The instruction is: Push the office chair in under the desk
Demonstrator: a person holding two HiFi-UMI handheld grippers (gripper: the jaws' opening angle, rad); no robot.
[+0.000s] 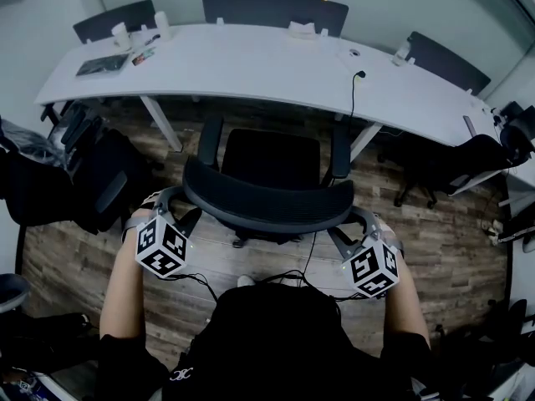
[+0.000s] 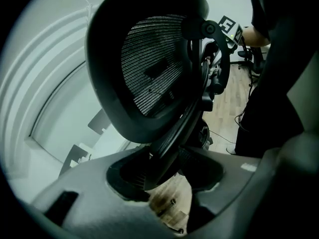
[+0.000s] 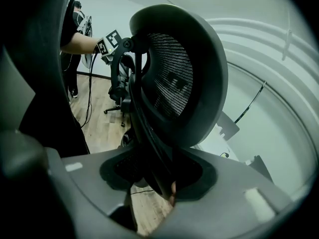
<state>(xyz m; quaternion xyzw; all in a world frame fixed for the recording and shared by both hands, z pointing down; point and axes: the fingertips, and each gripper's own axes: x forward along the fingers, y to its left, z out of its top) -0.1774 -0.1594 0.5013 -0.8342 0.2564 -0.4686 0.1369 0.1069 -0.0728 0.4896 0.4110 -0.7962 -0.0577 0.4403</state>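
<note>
In the head view the office chair (image 1: 267,161) stands on the wooden floor (image 1: 418,249), facing the long white surface (image 1: 251,65). Its seat is mostly out in the open, and only the armrest tips reach the near edge, so I judge the push barely begun. The person stands directly behind it. The left hand-held gripper (image 1: 174,200) and the right hand-held gripper (image 1: 356,217) are set on opposite ends of the curved backrest (image 1: 267,205). That spread looks chosen so the castered chair rolls straight in rather than swinging to one side. The gap ahead, between the surface's slanted legs, looks wide enough to take the seat. In the left gripper view, the left hand-held gripper (image 2: 164,176) has its jaws standing wide with the dark rim of the backrest (image 2: 149,68) running down between them. The rim fills the space from pad to pad, so I read this as a clamp on a thick edge, not an empty gripper. In the right gripper view, the right hand-held gripper (image 3: 159,176) mirrors this. Its jaws are equally wide and closed around the opposite rim of the backrest (image 3: 184,78), with the mesh panel rising above. Holding the rim low on each side gives a firm place to lean into, and the backrest should carry that force to the base.
</note>
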